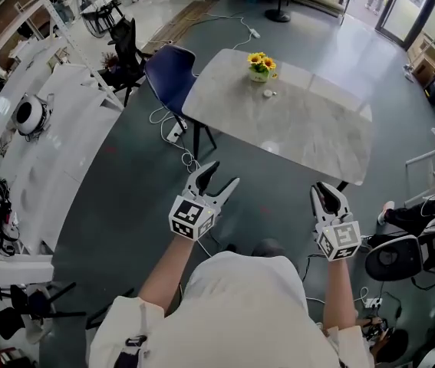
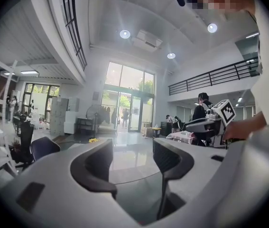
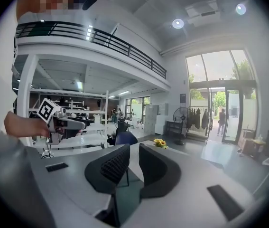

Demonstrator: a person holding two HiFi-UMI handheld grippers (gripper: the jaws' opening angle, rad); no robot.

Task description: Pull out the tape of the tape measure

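Here, left hand-held gripper [image 1: 225, 173] wide open, right hand-held gripper [image 1: 327, 188] barely parted, both empty, near table [image 1: 309, 129] edge.

Open left gripper [image 1: 225, 173], right gripper [image 1: 326, 191] hover before table [image 1: 301, 133].

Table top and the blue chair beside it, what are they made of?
Table top: likely marble or marble-look slab, pale grey, faintly veined, slight sheen. Blue chair: smooth navy shell, maybe plastic or fabric; too small to tell.
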